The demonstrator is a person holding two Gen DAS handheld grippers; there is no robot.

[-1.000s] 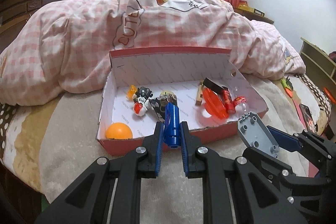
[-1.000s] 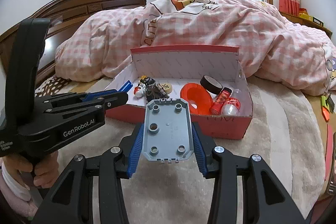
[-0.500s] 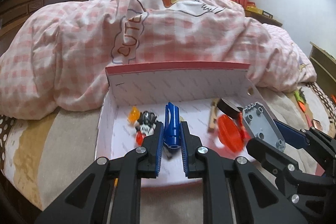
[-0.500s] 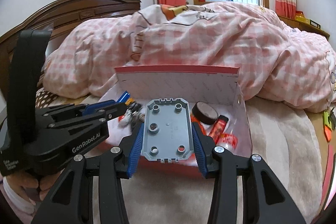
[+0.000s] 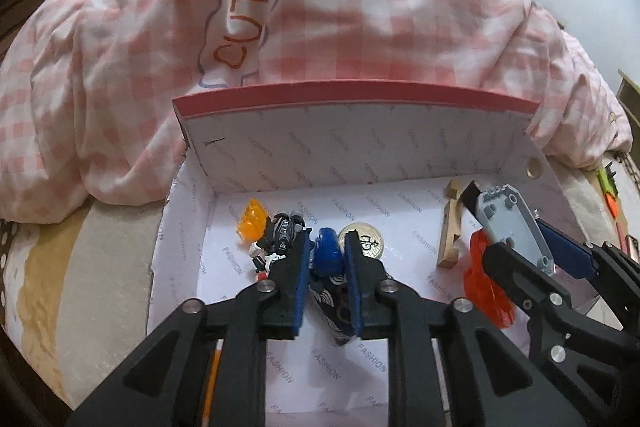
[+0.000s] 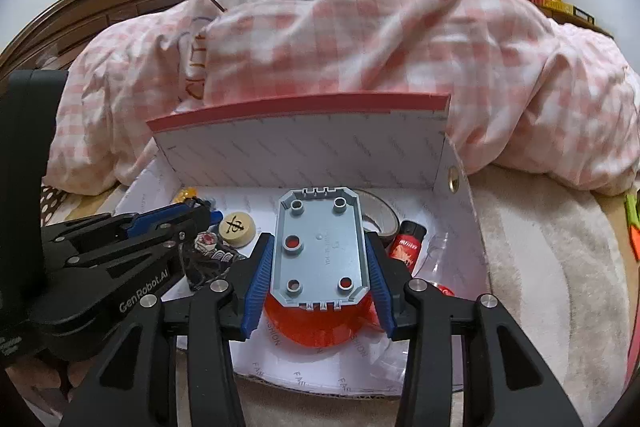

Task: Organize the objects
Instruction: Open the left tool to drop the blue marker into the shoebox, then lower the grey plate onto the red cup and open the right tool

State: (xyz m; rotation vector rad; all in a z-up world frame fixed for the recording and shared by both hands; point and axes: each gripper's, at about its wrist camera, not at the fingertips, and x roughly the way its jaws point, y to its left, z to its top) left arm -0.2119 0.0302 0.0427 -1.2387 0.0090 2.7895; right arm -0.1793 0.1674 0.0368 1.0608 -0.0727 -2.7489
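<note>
Grippers hover side by side over the open red box (image 5: 356,95) on the bed. The left gripper (image 5: 327,259), its jaws just easing apart, has the blue toy piece (image 5: 328,253) loose between them, lengthwise, above the box floor. The right gripper (image 6: 320,267) is clamped across the grey plate (image 6: 320,247), whose long axis points at the far wall.
</note>
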